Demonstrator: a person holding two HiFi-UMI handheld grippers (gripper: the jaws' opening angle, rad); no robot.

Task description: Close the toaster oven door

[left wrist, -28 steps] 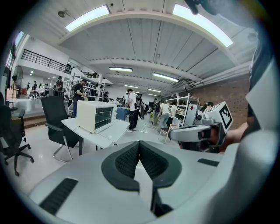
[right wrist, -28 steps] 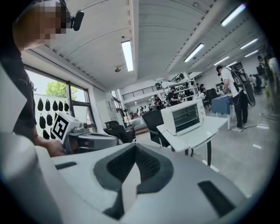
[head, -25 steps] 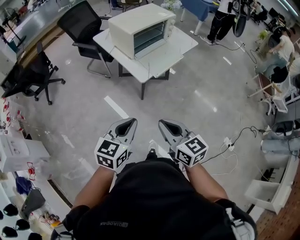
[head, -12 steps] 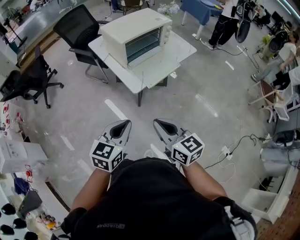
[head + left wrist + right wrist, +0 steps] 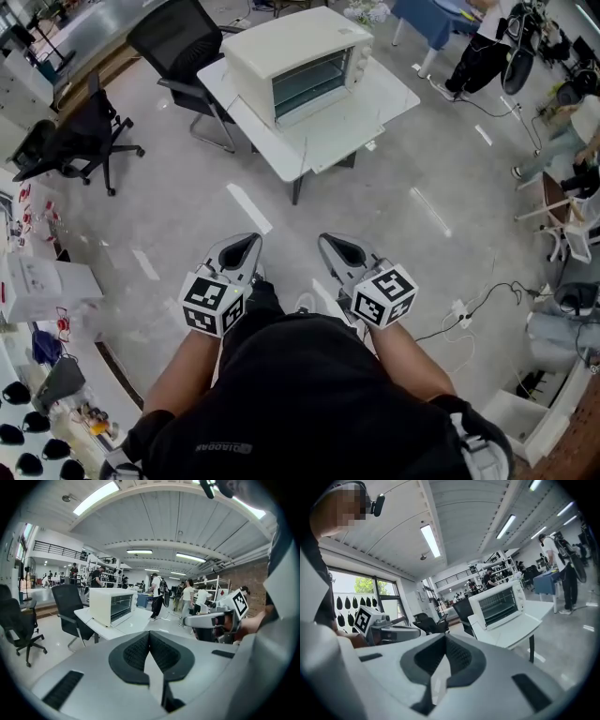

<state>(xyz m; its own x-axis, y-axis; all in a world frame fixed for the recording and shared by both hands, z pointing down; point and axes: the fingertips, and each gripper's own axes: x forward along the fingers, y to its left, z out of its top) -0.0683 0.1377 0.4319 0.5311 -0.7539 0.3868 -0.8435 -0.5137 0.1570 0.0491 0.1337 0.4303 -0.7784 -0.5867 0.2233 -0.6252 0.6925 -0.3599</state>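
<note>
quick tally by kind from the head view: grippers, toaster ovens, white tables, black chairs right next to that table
grippers: 2 (left gripper, right gripper)
toaster oven: 1
white table: 1
black chair beside the table: 1
total: 5

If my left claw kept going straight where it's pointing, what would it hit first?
The left claw would probably meet the near edge of the white rectangular table, before the cream metal toaster oven; only floor lies between, depth unclear.
</note>
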